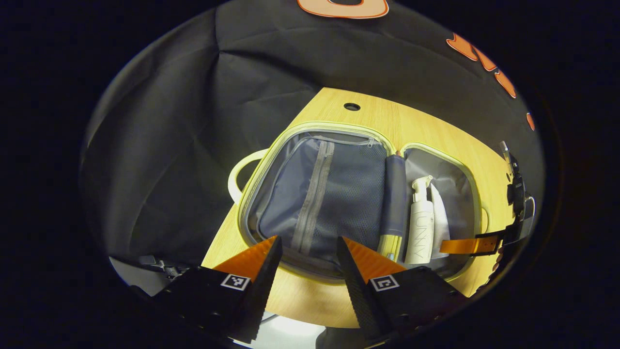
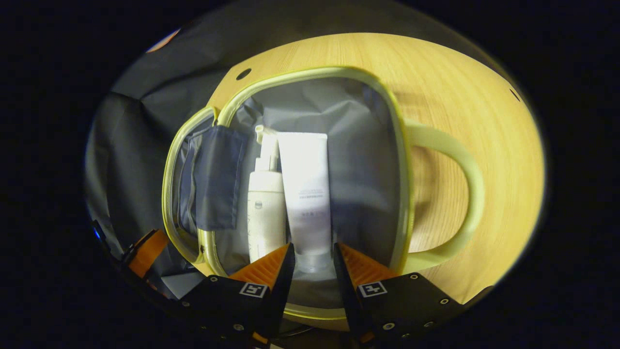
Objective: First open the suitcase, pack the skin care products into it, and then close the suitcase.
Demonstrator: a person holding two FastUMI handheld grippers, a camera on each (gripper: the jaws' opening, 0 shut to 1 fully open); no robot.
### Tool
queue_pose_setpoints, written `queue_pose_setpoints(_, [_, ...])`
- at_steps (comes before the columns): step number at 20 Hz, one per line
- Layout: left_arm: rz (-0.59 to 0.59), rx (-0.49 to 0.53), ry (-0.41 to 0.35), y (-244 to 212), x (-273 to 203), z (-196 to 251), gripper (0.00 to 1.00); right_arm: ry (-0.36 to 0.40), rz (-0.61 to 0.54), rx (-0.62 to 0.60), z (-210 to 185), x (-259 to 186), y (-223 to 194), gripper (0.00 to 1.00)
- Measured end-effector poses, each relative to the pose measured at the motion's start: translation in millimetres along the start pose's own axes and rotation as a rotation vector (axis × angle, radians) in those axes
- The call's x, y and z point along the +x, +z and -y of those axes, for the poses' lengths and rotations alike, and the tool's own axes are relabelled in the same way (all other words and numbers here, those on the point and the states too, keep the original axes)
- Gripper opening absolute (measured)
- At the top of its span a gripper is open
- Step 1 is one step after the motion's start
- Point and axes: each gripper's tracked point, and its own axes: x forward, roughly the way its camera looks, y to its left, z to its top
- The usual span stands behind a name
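The suitcase (image 1: 339, 127) lies open on the wooden table, with pale yellow-green trim and grey lining. My left gripper (image 1: 307, 242) hovers open above the near edge of its mesh-pocket half. In the other half (image 2: 310, 72) a white pump bottle (image 2: 265, 208) (image 1: 420, 228) and a white tube (image 2: 306, 194) (image 1: 440, 218) lie side by side. My right gripper (image 2: 312, 249) is low inside this half, its fingers pressing on either side of the tube's clear cap. In the left gripper view the right gripper (image 1: 448, 247) reaches in from the right.
A dark blue fabric divider (image 1: 395, 194) (image 2: 215, 179) sits along the hinge between the halves. Carry handles stick out on both outer sides (image 1: 240, 174) (image 2: 460, 160). The wooden table (image 2: 460, 72) has a cable hole (image 1: 351, 106) behind the case. Black cloth walls surround it.
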Motion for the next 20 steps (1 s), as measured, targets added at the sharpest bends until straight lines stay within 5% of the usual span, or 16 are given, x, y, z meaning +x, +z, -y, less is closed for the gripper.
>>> queue_pose_setpoints(3, [0.022, -0.023, 0.010, 6, 1, -14, 0.75, 0.000, 0.046, -0.002, 3, -16, 6, 0.57])
queue_pose_setpoints(5, [0.038, -0.049, 0.016, 12, 3, -26, 0.75, 0.008, 0.088, -0.001, 4, -31, 9, 0.67])
queue_pose_setpoints(6, [0.048, -0.065, 0.016, 16, 6, -33, 0.75, 0.014, 0.121, -0.004, 5, -40, 12, 0.63])
queue_pose_setpoints(7, [0.061, -0.084, 0.021, 20, 7, -40, 0.75, 0.009, 0.159, -0.011, 9, -49, 18, 0.73])
queue_pose_setpoints(8, [0.075, -0.100, 0.019, 26, 10, -47, 0.75, 0.013, 0.203, -0.018, 11, -58, 23, 0.69])
queue_pose_setpoints(10, [0.102, -0.136, 0.025, 37, 13, -65, 0.75, 0.013, 0.298, -0.029, 19, -83, 36, 0.82])
queue_pose_setpoints(14, [0.153, -0.173, 0.058, 56, 18, -97, 0.76, 0.008, 0.425, -0.034, 31, -119, 49, 0.88])
queue_pose_setpoints(20, [0.211, -0.221, 0.047, 84, 34, -127, 0.91, -0.038, 0.610, -0.051, 50, -171, 70, 0.94])
